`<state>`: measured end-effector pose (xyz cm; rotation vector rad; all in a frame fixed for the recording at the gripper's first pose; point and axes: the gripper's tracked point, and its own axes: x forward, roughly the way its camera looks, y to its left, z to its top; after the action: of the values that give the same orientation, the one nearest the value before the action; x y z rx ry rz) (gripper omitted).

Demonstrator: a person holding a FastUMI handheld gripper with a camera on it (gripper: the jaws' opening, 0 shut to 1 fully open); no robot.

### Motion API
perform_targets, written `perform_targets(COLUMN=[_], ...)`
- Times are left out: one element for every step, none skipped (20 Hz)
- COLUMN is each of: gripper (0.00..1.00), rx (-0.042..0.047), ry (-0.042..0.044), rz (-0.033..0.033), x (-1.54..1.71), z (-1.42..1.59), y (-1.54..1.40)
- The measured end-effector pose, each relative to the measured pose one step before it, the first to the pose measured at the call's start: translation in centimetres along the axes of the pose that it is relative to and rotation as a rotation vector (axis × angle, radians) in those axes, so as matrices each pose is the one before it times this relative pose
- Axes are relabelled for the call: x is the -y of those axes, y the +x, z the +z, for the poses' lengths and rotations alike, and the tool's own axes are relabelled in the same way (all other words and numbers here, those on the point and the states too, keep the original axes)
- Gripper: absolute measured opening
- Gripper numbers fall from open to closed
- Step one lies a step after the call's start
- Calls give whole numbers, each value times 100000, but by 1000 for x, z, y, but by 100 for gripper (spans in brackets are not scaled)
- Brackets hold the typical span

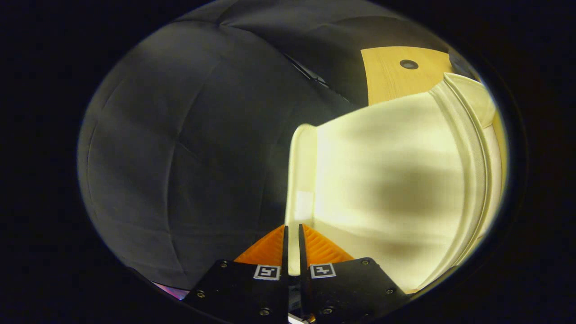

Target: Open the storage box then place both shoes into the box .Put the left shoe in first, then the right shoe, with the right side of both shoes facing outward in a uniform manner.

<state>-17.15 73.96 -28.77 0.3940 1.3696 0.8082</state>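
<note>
Your claw (292, 231) is nearly closed, with the thin edge of the box lid (300, 180) pinched in the narrow gap between its fingers. The pale box (396, 189) spreads out beyond them. Past it sits the wooden tabletop (387, 76), with dark cloth (180, 135) beside.

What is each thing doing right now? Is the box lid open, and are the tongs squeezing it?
Tongs: nearly closed, both fingers pinching the thin edge of the lid.
Storage box lid: held by its edge between the fingers, swung up; I cannot tell how far open.
Wooden table: bare patch with a round hole, beyond the lid.
</note>
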Motion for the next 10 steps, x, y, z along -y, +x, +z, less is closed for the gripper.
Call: perform_targets(gripper=[11, 18, 31, 43, 55, 68, 77, 87, 87, 87], rx=[32, -253, -183, 459, 1462, 1097, 1089, 1057, 767, 1125], ry=[-2154, -2656, -2904, -3071, -2328, -2043, -1663, -1009, -522, -141], rz=[230, -935, -1403, -563, 290, -176, 69, -170, -1076, 923], x=[265, 580, 671, 393, 334, 330, 439, 470, 379, 154], z=[271, 485, 238, 730, 622, 510, 608, 377, 647, 136], y=[-133, 57, -802, -1226, -612, -948, -1269, -1274, -1160, -1591])
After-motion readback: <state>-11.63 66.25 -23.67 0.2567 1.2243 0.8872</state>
